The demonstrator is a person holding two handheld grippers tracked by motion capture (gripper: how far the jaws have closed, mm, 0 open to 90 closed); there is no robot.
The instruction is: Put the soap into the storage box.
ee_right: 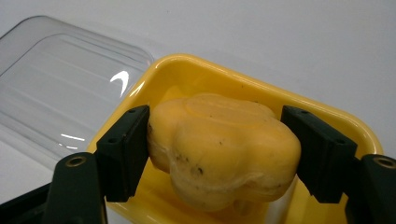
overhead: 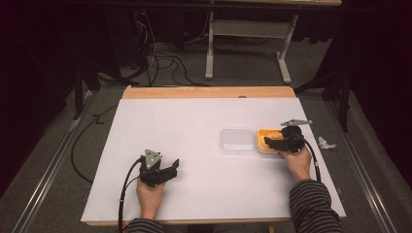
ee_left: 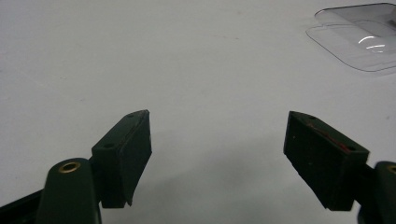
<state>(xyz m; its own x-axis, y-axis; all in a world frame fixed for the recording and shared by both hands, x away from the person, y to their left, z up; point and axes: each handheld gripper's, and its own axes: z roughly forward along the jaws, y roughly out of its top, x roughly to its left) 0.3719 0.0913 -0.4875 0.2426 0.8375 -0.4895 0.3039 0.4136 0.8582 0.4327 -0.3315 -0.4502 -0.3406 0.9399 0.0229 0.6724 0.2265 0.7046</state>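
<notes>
While the right gripper (ee_right: 215,154) sits over the yellow tray (ee_right: 327,114) at the right of the table (overhead: 194,121), its jaws stand on either side of the yellow soap (ee_right: 224,149), one pad against each flank. In the right gripper view the soap lies between the pads with its long axis running from jaw to jaw, and its underside appears to be in or just above the tray; whether it is lifted clear I cannot tell. So the right gripper is clamped on the soap, jaws about as far apart as the soap is long.

Just left of the tray, touching or nearly touching its edge, lies the clear lid (overhead: 237,141), flat on the table. From the held soap the lid lies to the left, and the tray directly below.

Nearer and well to the left, the left gripper (overhead: 160,171) rests low over bare table, jaws spread wide with nothing between them. In its own view the lid (ee_left: 359,39) lies ahead and off to one side, well apart. The right hand (overhead: 297,162) is by far the nearer to the soap; any next move with it, I judge, belongs to that hand.
</notes>
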